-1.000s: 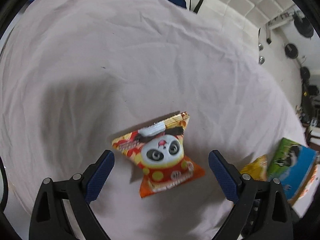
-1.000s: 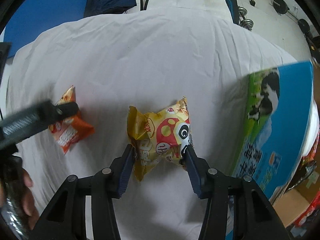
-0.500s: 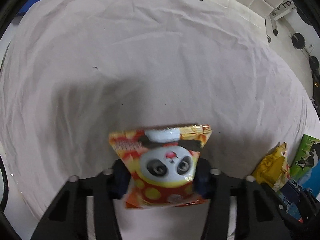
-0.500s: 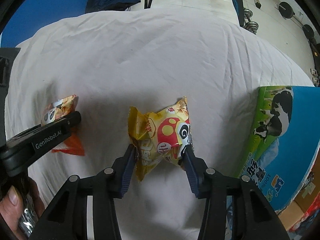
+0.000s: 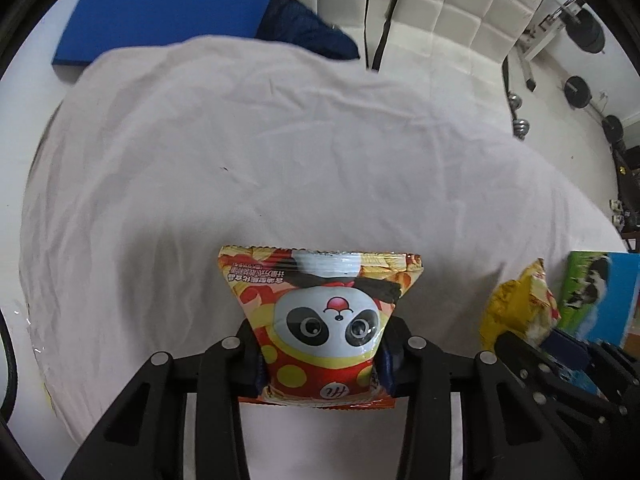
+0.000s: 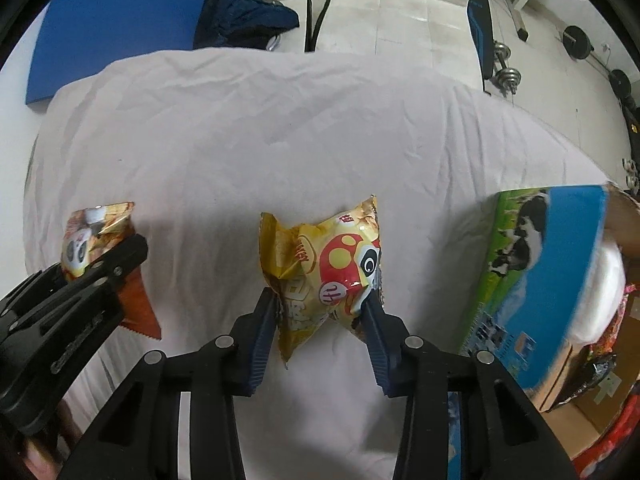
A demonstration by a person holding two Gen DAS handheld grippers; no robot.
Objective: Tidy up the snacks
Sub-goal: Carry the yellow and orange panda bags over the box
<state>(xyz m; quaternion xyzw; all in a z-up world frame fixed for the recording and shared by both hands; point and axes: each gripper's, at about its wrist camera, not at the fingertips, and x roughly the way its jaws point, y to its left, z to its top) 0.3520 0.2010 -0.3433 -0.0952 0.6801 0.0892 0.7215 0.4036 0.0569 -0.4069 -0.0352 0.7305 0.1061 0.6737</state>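
Both grippers hold one snack each. Our left gripper [image 5: 320, 360] pinches the red-and-orange glossy foil snack bag with a panda face [image 5: 320, 320] at its lower half, above the white wrinkled cloth [image 5: 200, 180]. Our right gripper [image 6: 320, 312] squeezes the yellow crinkled foil snack bag [image 6: 320, 272] at its waist, beside the blue-and-green cardboard carton with cows [image 6: 540, 272]. We judge these bags light, air-filled and slippery, with fragile contents. We think it is better to grip near the sealed edge or gently at the middle, so that the bag does not burst or slide out.
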